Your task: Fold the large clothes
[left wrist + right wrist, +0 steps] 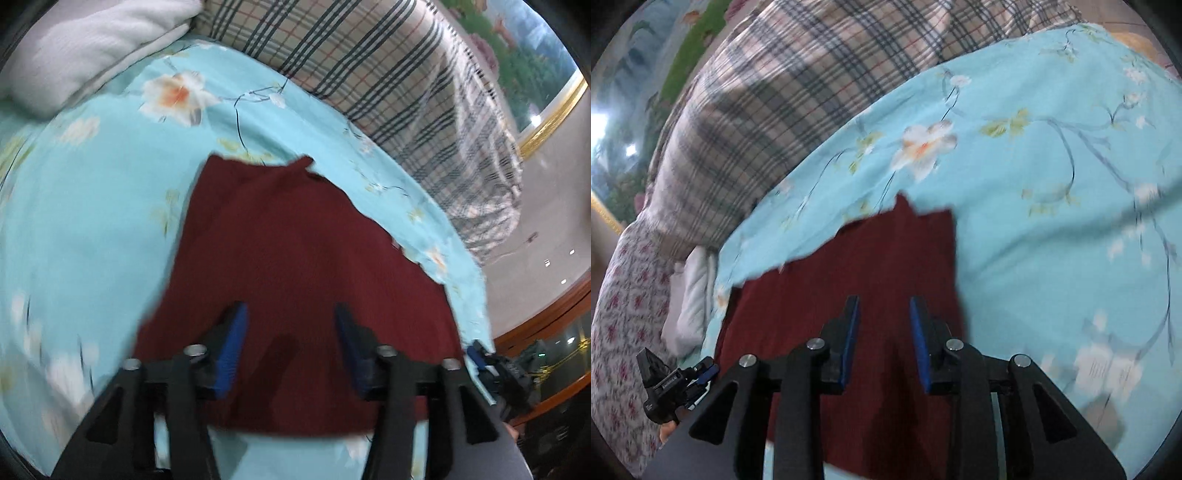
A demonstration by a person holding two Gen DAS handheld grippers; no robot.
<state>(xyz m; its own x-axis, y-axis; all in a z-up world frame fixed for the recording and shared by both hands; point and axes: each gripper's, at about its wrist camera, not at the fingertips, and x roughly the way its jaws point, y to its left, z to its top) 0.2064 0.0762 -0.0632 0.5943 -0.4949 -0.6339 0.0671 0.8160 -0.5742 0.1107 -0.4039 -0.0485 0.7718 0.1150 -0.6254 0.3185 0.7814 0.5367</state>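
One dark red garment (295,277) lies spread on the bed, on a light blue floral sheet (92,221), and both grippers hang just above its near end. The left gripper (290,314) has its jaws standing wide apart with nothing between the blue pads but the cloth lying flat below; it is released. The right gripper (884,306) shows a narrower gap, yet its pads are also apart and clamp nothing (the fabric beneath looks smooth, not pinched up).

What could go wrong from here, as I judge it: the garment seems already partly folded into a long panel, and its far edge (905,210) is ragged, with a small peak sticking up. If the next fold is taken with only the top layer caught, the layers underneath may slide and the fold would come out skewed. The sheet is soft and loose, so a low grasp could pick up bedding along with the cloth. Both views are blurred, so I cannot tell how many layers lie there.

By count: one red garment, two grippers, one plaid quilt (388,74) heaped at the back, one white pillow (85,48) at the corner, and one floral-print cover (624,314) at the bed's side.
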